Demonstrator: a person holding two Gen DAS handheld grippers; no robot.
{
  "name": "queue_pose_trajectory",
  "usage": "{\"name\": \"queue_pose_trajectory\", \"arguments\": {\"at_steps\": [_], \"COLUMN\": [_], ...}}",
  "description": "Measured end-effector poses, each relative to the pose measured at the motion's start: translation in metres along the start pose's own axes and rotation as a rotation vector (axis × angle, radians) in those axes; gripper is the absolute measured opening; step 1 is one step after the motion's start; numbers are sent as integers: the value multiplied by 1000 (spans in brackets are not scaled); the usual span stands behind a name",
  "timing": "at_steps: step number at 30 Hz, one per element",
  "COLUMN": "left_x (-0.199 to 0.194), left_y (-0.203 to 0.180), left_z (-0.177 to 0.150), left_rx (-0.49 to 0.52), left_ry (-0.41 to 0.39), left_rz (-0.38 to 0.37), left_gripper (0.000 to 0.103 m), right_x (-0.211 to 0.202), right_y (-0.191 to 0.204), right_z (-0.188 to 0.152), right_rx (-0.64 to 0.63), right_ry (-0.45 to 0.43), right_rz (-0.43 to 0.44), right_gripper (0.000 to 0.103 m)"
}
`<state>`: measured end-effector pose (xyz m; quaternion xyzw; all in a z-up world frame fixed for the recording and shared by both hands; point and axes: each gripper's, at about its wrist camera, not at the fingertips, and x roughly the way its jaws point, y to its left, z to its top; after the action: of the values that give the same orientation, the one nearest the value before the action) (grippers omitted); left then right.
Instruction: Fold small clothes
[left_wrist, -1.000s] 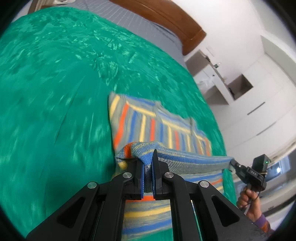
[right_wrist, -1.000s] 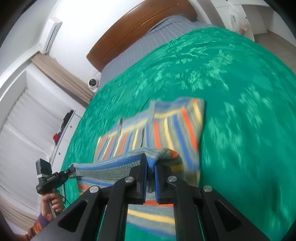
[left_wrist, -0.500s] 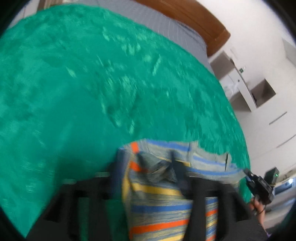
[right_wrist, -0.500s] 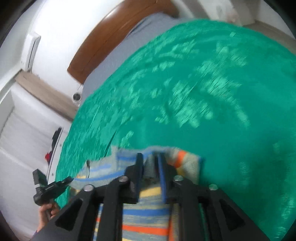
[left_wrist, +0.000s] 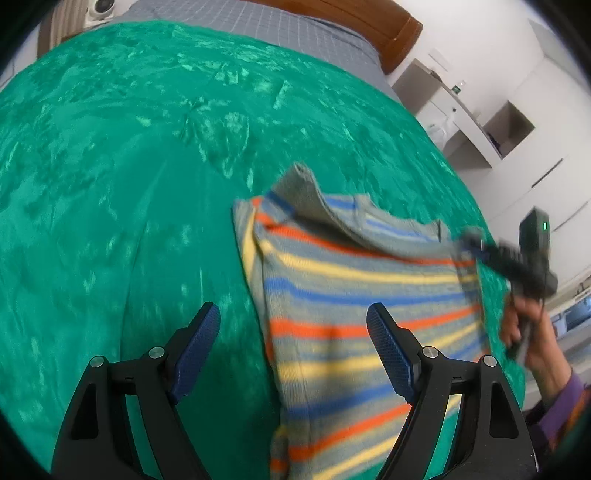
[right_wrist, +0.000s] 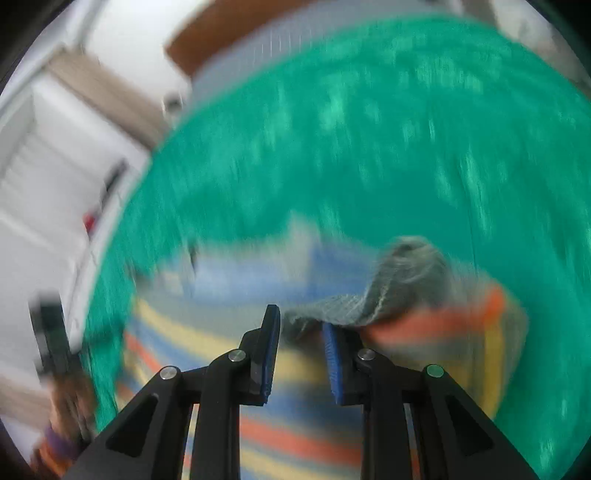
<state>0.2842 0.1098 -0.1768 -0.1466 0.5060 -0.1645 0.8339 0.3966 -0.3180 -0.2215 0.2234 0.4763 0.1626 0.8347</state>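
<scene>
Left gripper (left_wrist: 293, 345): released. Its jaws are opening and stand wide, with nothing between the blue pads. A second ago they were clamped on a bunched edge of the sweater; that edge is now let go.

Right gripper (right_wrist: 301, 354): partly parted, after being pinched tight on the knit a second ago. A grey fold of the sweater lies over the tip of its right finger (right_wrist: 334, 365); the frame is too blurred to tell whether the pads press on any cloth, though the gap between them looks empty.

Sweater (left_wrist: 354, 295): a small striped knit in grey, blue, yellow and orange, lying on the blanket just ahead of the left gripper and reaching off to its right. Earlier its near edge hung stretched in the air between the two grippers, above the flat lower part. That edge now lies carried over onto the far part, so the piece looks doubled. One grey corner (left_wrist: 301, 184) sticks up at the far left and has not settled.

Meaning for the task: judged from how it lies, this fold is laid and being released; the raised corner may need flattening before any further fold.

Blanket (left_wrist: 129, 166): green, spread over the bed, under and all around the sweater.

Headboard (left_wrist: 369, 22): brown wood, farthest back, behind a grey sheet.
</scene>
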Motion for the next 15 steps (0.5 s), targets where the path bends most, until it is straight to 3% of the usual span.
{"name": "queue_pose_trajectory", "arguments": {"at_steps": [2,5,8,11,15], "left_x": [-8,-13,-7,-1,-5], "left_y": [6,10,6,3,0], "left_z": [-8,-22,-43,-60,-83], "left_rx": [-22,-21,16,24,89], "left_ry": [-2,-7,14,39,21], "left_rz": [-3,-4,41,114,239], "left_gripper": [83,84,84,78,75], "right_x": [-16,-42,-64,-73,-79], "right_y": [-1,3,19,25,-2], "right_z": [6,-2,-37,-92,-166], "right_rx": [44,16,-120,-229,-273], "right_ry": [-71,-65,24,141,269], "right_rz": [13,8,-19,-51,-184], "right_gripper": [26,41,44,44,44]}}
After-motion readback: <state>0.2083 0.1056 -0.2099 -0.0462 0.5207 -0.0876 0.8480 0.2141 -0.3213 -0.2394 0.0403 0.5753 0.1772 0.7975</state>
